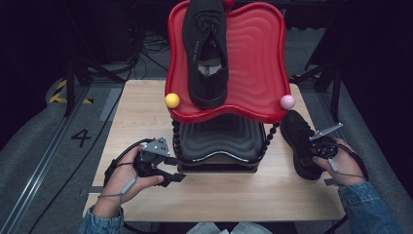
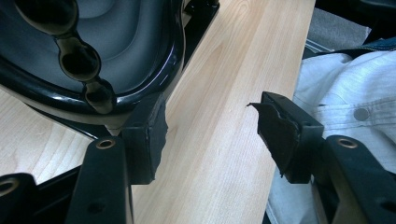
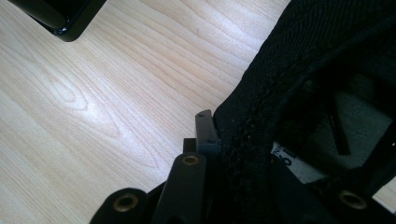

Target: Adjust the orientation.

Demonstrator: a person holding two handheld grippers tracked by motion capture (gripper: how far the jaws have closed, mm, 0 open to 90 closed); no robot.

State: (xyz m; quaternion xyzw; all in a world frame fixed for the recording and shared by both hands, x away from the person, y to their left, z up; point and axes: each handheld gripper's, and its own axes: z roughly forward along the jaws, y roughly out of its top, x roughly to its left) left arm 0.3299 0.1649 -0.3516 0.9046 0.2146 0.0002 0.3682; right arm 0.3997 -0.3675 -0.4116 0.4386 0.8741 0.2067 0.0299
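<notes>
A black shoe (image 1: 207, 53) lies on the red top tray (image 1: 253, 58) of a two-tier rack, toe toward the far side. A second black shoe (image 1: 298, 136) rests on the wooden table (image 1: 141, 117) to the right of the rack. My right gripper (image 1: 316, 146) is shut on its collar, one jaw outside and one inside the opening; in the right gripper view the shoe (image 3: 317, 60) sits in that gripper (image 3: 238, 158). My left gripper (image 1: 176, 169) stands open by the front left corner of the black lower tray (image 1: 219, 139), with nothing between its fingers (image 2: 280, 135).
A yellow ball (image 1: 172, 100) and a pink ball (image 1: 287, 102) cap the red tray's front corners. Black beaded posts (image 1: 176, 139) join the two tiers. Bare table (image 2: 224, 70) runs along the rack's front edge. Dark stands and cables surround the table.
</notes>
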